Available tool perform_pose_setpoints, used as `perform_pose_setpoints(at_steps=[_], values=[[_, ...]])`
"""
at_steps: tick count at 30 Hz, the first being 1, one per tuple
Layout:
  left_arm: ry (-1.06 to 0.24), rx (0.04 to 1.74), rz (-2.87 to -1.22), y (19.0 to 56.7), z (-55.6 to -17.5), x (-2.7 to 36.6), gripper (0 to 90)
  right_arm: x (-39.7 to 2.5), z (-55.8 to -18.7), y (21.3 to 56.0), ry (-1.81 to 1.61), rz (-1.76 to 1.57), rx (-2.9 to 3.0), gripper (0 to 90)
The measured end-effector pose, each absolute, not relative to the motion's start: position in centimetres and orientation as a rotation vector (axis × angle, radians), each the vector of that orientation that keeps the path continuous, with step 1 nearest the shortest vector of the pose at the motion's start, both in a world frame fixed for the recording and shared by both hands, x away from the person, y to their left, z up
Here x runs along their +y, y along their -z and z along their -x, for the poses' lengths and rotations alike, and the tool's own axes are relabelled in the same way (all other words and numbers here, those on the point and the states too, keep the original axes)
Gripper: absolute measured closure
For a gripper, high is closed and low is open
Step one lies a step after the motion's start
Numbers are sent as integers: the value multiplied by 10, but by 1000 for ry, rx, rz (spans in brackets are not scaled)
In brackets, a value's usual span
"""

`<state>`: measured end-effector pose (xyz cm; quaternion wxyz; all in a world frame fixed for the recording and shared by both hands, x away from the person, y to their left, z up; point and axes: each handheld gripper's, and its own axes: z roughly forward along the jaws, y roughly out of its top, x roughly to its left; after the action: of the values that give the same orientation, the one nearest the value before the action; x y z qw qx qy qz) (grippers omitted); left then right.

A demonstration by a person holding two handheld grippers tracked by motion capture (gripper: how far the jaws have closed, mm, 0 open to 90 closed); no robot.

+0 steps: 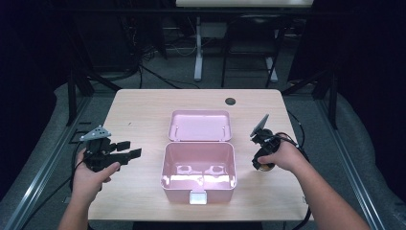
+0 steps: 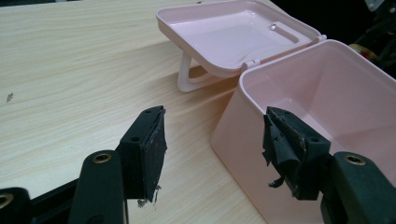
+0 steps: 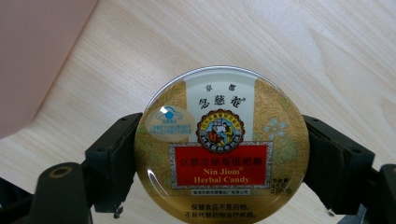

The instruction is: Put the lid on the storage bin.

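An open pink plastic box [image 1: 199, 144] stands mid-table, its lid [image 1: 200, 125] folded back flat behind it. In the left gripper view the box wall [image 2: 243, 135] is just right of centre and the lid [image 2: 233, 32] lies beyond. My left gripper [image 1: 128, 149] is held left of the box, open [image 2: 215, 130], with nothing between its jaws. To the box's right my right gripper [image 1: 261, 160] points down at the table. It is shut [image 3: 222, 156] on a round gold and red herbal candy tin [image 3: 222, 144], gripped across its rim; the same tin [image 1: 265, 166] peeks out under the hand.
The wooden table [image 1: 143, 105] has a dark cable hole [image 1: 230, 101] near its back edge. A white latch [image 1: 198, 197] sticks out of the box's front wall. The pink box side [image 3: 32, 56] is close at the left in the right gripper view. Desk legs and cables stand behind the table.
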<state>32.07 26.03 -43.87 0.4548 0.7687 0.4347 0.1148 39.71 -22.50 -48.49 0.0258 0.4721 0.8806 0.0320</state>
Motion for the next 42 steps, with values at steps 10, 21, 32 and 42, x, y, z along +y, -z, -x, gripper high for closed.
perform_pose_setpoints(at_steps=[10, 21, 32, 42], values=[[-278, 1074, -1894, 439, -321, 260, 393, -217, -397, 472, -98, -1418, 2737, 197], [-278, 1074, -1895, 439, -321, 260, 393, -209, -398, 459, -90, -1373, 2756, 197], [-278, 1073, -1897, 439, -321, 260, 393, -202, -398, 448, -100, -1334, 2777, 197], [-283, 1074, -1894, 440, -321, 260, 393, -192, -398, 436, -99, -1269, 2817, 197]])
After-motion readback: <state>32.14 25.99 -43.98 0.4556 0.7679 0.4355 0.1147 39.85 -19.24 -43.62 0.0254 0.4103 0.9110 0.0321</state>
